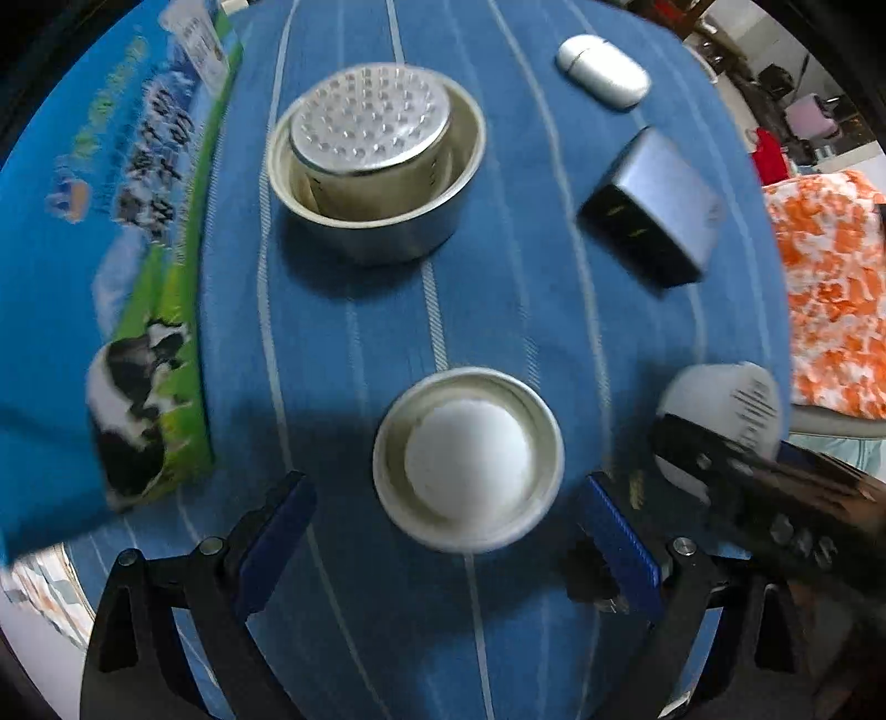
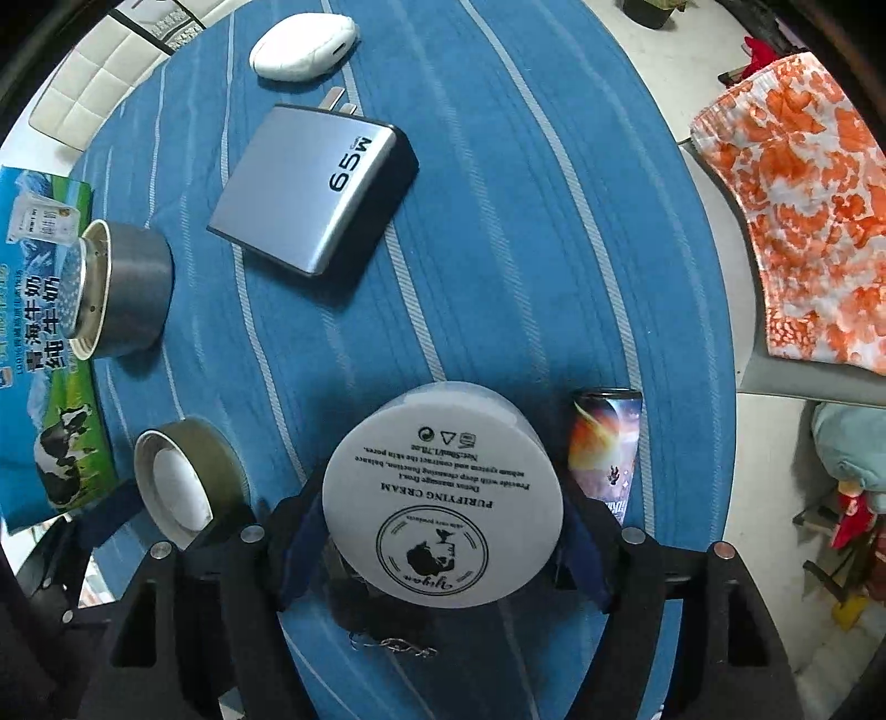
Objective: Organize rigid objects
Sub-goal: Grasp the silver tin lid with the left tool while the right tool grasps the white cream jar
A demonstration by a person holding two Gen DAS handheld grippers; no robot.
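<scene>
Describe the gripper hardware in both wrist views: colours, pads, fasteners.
Both match: left gripper and right gripper have black, angular finger linkages with triangular cut-outs, round silver pivot bolts, and blue ribbed pads on the inner faces. No cables, markings or sleeves show in either view.

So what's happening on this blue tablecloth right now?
A person is sorting small items with two handheld grippers. The right gripper has its pads against the sides of a white cream jar, base toward the camera. The left gripper hangs open above a silver lid lying inside-up, not touching it. A metal cup, a grey charger, a white case and a milk carton lie around on the cloth.
</scene>
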